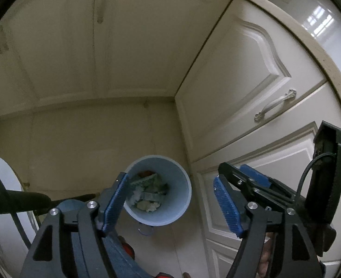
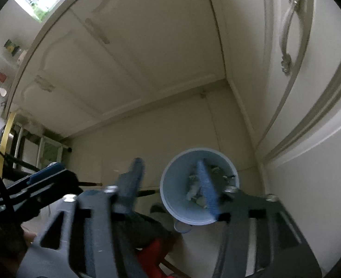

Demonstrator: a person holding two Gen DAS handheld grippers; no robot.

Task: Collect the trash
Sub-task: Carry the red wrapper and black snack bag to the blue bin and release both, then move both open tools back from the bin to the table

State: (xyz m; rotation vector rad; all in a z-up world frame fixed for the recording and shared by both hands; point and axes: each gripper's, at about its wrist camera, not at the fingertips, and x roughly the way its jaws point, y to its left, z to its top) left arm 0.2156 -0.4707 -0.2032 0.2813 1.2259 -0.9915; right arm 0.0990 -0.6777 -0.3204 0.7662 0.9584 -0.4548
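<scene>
1. Standing in the corner where the cream cabinets meet, the pale blue bin sits on the floor at lower centre of both views, and that is where the trash belongs.
2. Inside it lies crumpled trash, greenish and white scraps with a bit of red, well below the rim.
3. Hovering over the bin, the left gripper has its blue pads spread apart with nothing between them.
4. Beside it, the right gripper is blurred but also parted and empty; one pad lines up over the bin's mouth.
5. Keeping both claws centred above the opening, I reckon, lets anything released fall inside rather than on the rim.
</scene>
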